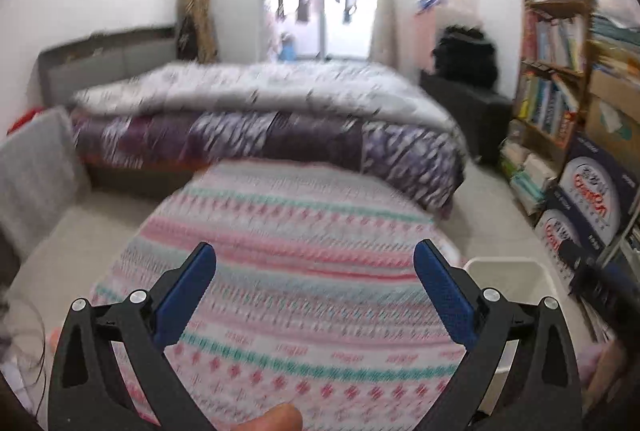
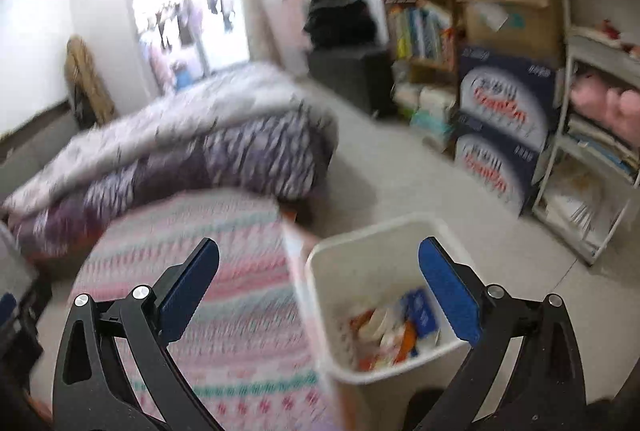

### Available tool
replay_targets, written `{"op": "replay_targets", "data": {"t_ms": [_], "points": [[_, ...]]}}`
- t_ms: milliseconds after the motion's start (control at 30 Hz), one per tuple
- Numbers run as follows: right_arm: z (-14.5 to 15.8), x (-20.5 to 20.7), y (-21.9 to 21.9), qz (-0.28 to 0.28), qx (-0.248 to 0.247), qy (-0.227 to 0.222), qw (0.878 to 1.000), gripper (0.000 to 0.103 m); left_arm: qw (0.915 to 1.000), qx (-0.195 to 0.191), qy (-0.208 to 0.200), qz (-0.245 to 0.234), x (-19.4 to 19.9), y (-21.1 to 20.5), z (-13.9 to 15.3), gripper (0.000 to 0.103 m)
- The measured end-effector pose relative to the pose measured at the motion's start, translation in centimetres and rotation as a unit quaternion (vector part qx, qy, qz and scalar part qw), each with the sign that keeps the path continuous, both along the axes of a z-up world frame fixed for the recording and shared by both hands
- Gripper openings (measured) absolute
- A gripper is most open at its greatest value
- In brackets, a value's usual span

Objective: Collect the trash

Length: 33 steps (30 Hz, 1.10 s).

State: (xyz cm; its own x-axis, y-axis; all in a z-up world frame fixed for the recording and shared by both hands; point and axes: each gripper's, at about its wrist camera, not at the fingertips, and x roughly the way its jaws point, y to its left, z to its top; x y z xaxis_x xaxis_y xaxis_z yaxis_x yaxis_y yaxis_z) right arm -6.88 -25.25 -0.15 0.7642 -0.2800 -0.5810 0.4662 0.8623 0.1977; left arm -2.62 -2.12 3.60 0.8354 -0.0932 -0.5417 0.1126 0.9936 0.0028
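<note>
now right tool open, above white bin w/ trash.

I could read nothing for certain. Two stacked dark boxes beside the bookshelf bore red script logos, too blurred to spell out.

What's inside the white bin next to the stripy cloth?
The white bin holds a jumble of trash: something blue, orange and white bits, likely wrappers. The picture is blurry, so I cannot name each piece. Whatever lies underneath the pile is hidden.
</note>
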Motion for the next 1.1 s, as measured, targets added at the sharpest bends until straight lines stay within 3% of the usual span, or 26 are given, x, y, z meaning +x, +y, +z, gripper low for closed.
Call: {"op": "replay_targets", "data": {"t_ms": [333,567,1100], "points": [[-5.2,3.6,4.7,0.063,0.014,0.072,0.995,0.096,0.9923,0.046,0.092,0.068,2.5,3.0,-6.4,0.096],[-6.1,4.5,6.4,0.075,-0.003,0.093,0.993,0.096,0.9878,0.051,0.112,0.096,3.4,3.8,-7.7,0.096],[-6.6,4.7,6.6,0.081,0.008,0.104,0.991,0.096,0.9871,0.060,0.115,0.095,3.1,3.4,-8.1,0.096]]}}
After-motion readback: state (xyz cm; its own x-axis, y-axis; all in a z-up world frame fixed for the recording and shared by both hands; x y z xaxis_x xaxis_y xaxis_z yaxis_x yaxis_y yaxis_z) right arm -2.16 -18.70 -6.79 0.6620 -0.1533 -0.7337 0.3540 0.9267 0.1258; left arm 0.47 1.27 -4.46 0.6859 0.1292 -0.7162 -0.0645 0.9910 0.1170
